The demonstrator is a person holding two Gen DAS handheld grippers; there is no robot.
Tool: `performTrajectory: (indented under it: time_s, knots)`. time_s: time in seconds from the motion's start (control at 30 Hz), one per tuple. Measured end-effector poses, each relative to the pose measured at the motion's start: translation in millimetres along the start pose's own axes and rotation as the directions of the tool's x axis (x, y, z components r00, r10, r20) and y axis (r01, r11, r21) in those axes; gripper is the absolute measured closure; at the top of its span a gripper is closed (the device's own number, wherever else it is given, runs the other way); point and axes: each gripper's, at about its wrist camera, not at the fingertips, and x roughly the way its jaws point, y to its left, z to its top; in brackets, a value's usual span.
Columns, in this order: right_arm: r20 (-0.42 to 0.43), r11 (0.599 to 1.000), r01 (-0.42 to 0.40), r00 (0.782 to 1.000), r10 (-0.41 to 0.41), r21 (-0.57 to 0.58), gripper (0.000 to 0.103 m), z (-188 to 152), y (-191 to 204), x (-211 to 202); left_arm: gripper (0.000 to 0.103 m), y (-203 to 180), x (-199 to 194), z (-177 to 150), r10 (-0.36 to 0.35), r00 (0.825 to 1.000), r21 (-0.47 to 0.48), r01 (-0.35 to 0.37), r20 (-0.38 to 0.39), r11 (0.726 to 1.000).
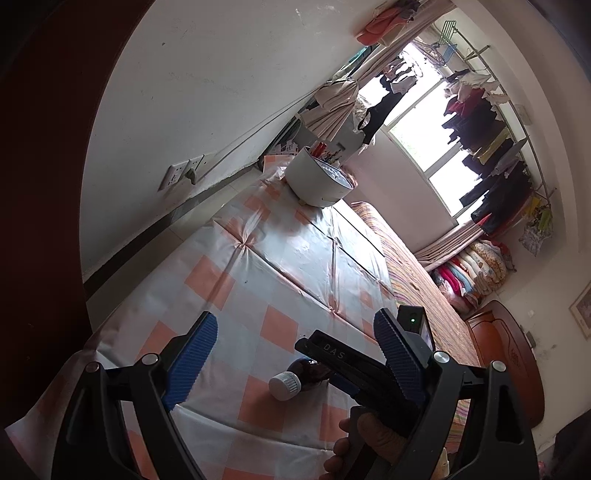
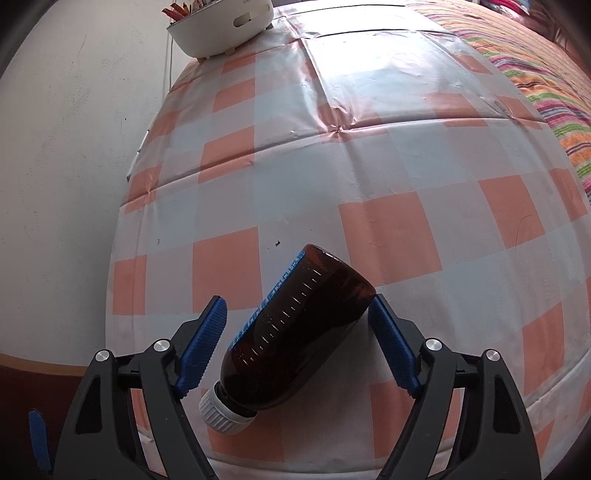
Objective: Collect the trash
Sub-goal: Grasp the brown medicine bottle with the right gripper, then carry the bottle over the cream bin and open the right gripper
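A brown bottle with a white ribbed cap lies on its side on the orange-and-white checked tablecloth, cap towards me. My right gripper points down over it, jaws open and straddling the body. The right pad is at the edge of the bottle's base, and the left pad stands apart from it. In the left wrist view my left gripper hovers open and empty above the cloth. Beyond it a hand holds the right gripper's black body over the bottle.
A white round container holding red items stands at the table's far end. A white wall runs along the table's left edge. A striped bedspread lies to the right.
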Motion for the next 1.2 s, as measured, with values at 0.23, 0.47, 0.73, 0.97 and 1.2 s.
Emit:
performTrajectory:
  time_s: [0.23, 0.47, 0.73, 0.97, 1.2]
  knots:
    - [0.001, 0.999, -0.012, 1.0, 0.012, -0.053, 0.037, 3, -2, -2, 0.019, -1, 5, 0, -0.001, 1.0, -0.007, 0.0, -0.017, 1.0]
    - [0.015, 0.991, -0.081, 0.996, 0.083, -0.106, 0.049, -5, -16, -17, 0.019, -7, 12, -4, 0.003, 0.999, 0.005, -0.003, -0.039, 1.0]
    - [0.043, 0.971, -0.232, 0.971, 0.234, -0.052, 0.054, -17, -76, -47, 0.019, -23, 27, -15, 0.012, 0.997, 0.034, -0.01, -0.071, 0.999]
    - [0.106, 0.933, -0.359, 0.928, 0.356, 0.014, 0.056, -31, -131, -77, 0.019, -45, 42, -32, 0.01, 0.995, 0.087, -0.001, -0.101, 0.996]
    - [0.209, 0.903, -0.426, 0.889, 0.408, 0.05, 0.058, -52, -206, -117, 0.019, -82, 56, -58, -0.021, 0.989, 0.168, 0.046, -0.147, 0.985]
